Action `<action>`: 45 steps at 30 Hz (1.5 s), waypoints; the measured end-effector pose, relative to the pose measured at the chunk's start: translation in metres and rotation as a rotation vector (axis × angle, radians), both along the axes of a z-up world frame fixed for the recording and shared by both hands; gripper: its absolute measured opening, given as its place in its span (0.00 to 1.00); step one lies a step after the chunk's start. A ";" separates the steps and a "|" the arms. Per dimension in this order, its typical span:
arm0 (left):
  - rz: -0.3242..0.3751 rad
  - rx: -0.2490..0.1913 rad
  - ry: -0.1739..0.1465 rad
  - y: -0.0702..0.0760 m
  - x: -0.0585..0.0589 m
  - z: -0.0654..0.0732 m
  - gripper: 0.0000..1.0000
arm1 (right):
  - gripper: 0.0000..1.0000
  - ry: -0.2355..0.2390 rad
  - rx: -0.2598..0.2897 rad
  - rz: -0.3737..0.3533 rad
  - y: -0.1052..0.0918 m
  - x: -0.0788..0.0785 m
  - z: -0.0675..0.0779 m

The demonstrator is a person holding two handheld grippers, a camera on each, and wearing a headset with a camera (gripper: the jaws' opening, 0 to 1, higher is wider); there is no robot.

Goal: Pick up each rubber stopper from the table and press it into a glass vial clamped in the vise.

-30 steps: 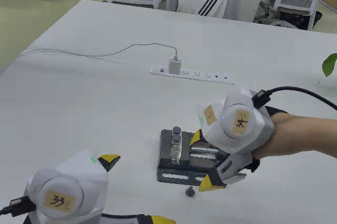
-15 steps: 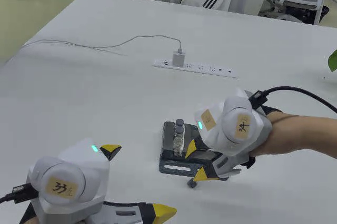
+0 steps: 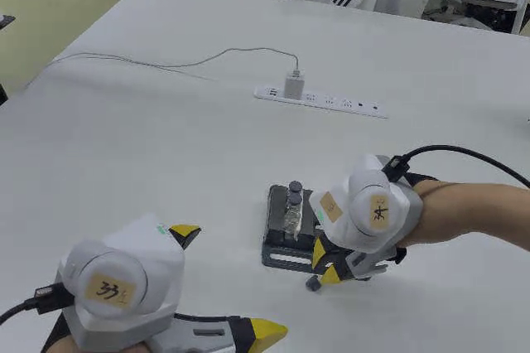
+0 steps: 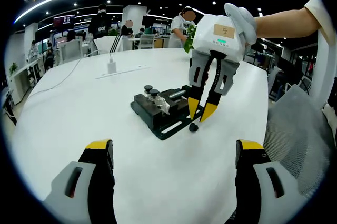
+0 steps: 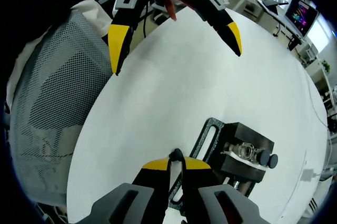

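Note:
A black vise stands on the white table and clamps two glass vials, each with a dark stopper in its mouth. A loose dark rubber stopper lies on the table by the vise's near corner. My right gripper points down at it with its yellow tips closed together. In the right gripper view the stopper pokes out just past my right gripper, not between the tips. My left gripper hovers open and empty at the near left. The left gripper view shows the vise and the stopper.
A white power strip with a charger and a thin cable lies farther back on the table. Chairs stand beyond the far edge. A grey mesh chair is beside the table's near edge. People stand in the background of the left gripper view.
My right gripper has come down beside the vise onto the loose stopper, and its jaws have gone from wide open to closed. The left gripper has held still; the head camera has shifted.

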State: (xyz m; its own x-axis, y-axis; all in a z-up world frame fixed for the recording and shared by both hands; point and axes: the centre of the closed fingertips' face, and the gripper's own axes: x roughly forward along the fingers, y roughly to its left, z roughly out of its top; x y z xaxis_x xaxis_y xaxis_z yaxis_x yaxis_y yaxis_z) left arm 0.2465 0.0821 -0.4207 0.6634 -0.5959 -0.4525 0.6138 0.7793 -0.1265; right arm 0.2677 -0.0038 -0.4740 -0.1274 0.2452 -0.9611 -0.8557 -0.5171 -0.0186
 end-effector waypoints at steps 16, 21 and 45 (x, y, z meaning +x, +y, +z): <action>0.008 -0.007 0.007 0.003 0.000 0.000 0.96 | 0.00 0.018 -0.007 0.008 0.002 0.001 -0.009; 0.015 -0.012 0.006 0.005 0.001 0.001 0.96 | 0.00 0.022 -0.004 -0.022 0.003 0.001 -0.009; 0.007 -0.021 0.029 -0.005 -0.002 -0.005 0.92 | 0.00 0.013 0.067 -0.264 0.002 0.001 -0.008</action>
State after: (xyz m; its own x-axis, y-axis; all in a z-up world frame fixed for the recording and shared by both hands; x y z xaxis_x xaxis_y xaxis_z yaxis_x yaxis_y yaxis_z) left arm 0.2449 0.0769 -0.4260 0.6542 -0.6010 -0.4591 0.6042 0.7804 -0.1607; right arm 0.2689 -0.0014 -0.4816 -0.0624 0.3349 -0.9402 -0.9611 -0.2742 -0.0339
